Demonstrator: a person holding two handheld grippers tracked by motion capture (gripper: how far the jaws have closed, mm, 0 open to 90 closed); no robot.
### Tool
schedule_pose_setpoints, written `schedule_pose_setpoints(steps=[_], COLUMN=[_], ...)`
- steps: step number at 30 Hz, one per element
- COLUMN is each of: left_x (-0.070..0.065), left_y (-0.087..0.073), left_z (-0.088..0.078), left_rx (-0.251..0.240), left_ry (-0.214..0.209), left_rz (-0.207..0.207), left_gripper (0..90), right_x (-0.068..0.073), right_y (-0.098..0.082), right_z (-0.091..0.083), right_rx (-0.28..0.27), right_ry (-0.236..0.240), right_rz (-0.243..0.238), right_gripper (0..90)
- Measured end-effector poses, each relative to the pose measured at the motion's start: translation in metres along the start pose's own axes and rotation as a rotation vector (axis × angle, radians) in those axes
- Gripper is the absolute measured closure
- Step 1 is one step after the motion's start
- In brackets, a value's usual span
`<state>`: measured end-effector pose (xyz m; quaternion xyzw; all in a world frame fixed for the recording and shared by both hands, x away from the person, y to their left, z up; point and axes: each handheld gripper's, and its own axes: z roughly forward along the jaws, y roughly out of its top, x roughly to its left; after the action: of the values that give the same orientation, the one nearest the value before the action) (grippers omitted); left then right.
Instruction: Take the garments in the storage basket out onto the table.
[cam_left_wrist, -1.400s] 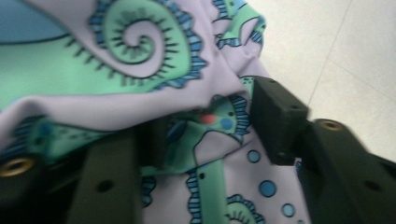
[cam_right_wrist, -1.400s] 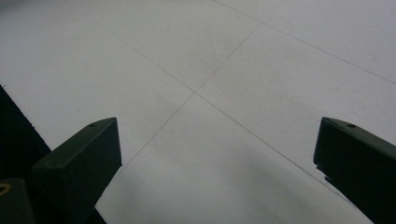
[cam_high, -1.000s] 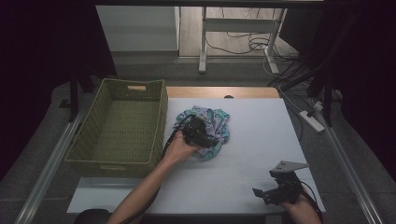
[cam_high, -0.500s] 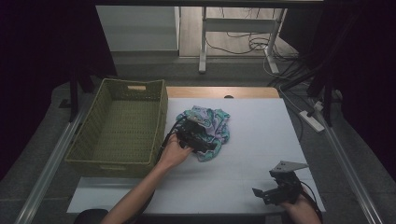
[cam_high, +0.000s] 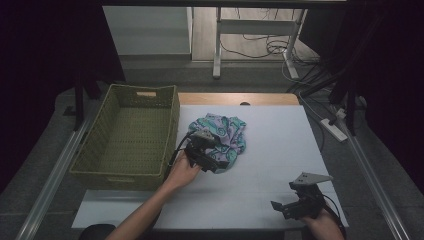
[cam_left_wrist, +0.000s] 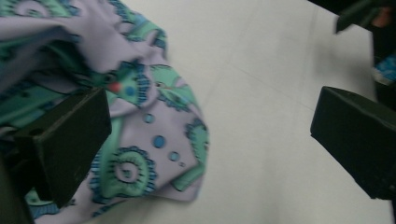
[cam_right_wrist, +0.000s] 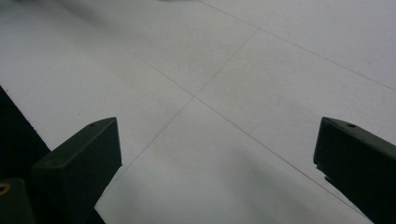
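**Left gripper settles at the cloth's near edge**

While the white table (cam_high: 270, 150) stays bare elsewhere, the olive woven basket (cam_high: 131, 135) sits empty just left of the crumpled lilac-and-green patterned cloth (cam_high: 222, 135). The left gripper (cam_high: 212, 157), jaws apart, has slid back from the cloth's middle to its near edge, probably lining up a pinch. The right gripper (cam_high: 295, 205), also open, remains parked well right of the cloth.

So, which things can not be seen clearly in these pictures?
- Patterned cloth: left gripper view cuts it at the top, left and bottom edges; blurred.
- Cloth's near-left part in the high view: hidden by the left tongs.
- Basket interior near the front wall: that wall hides it.
- Right tongs: small and dark in the high view.
- Floor cables: too small to trace.
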<state>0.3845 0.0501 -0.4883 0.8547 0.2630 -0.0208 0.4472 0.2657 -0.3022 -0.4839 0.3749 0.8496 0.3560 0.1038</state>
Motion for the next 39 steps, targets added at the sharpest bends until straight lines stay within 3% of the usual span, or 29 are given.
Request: schedule_pose_setpoints(steps=[11,27,39], left_x=[-0.016,-0.04,-0.061], left_y=[-0.009,-0.027,-0.039], left_z=[-0.01,-0.035,-0.045], left_rx=[-0.007,-0.084,-0.055], left_ry=[-0.025,-0.053,-0.016], left_rz=[0.035,0.011,0.042], left_gripper=[0.0,0.0,0.0], right_x=[0.001,0.0,-0.001], right_y=[0.0,0.0,-0.001], right_z=[0.0,-0.002,-0.004], right_rx=[-0.002,-0.017,-0.039], right_ry=[0.002,0.002,0.004], right_rz=[-0.004,0.001,0.012], right_gripper=[0.8,0.8,0.7])
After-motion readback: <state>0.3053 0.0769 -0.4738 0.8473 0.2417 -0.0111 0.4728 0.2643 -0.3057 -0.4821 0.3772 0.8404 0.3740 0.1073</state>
